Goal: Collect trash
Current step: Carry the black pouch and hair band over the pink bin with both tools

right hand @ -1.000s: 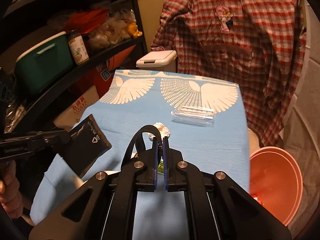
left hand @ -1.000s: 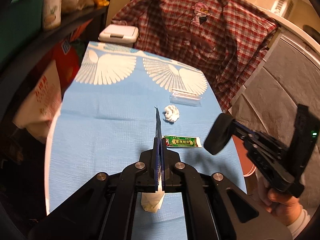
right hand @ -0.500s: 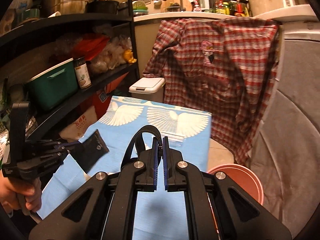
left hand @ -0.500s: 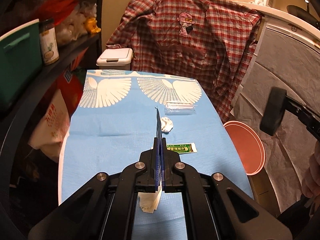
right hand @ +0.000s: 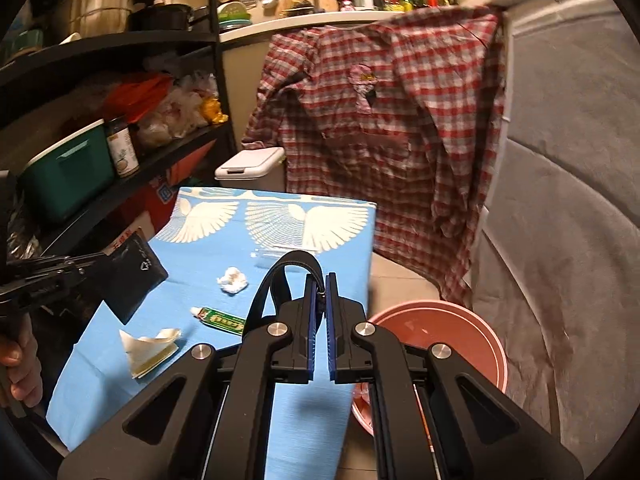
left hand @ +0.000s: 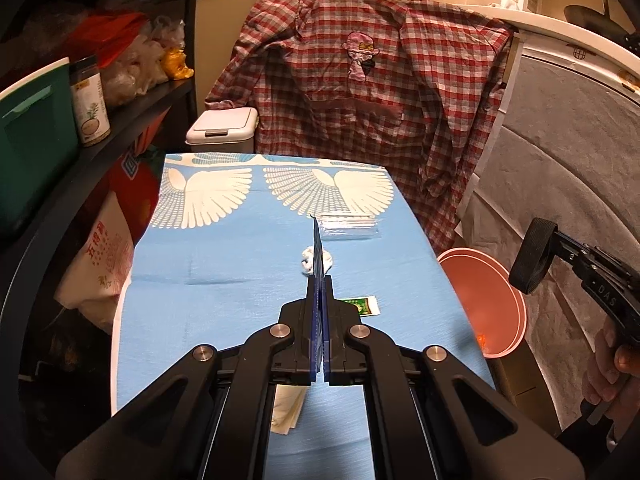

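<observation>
Currently we hold a black strap loop clamped in the right gripper, with the pink basin just below-right on the floor, while the left gripper, farther off, pinches a dark flat pouch.

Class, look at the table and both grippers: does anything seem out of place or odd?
A folded napkin overhangs the table's near left edge. Odder: the right gripper grips a black strap, hardly trash, beside the pink basin.
</observation>
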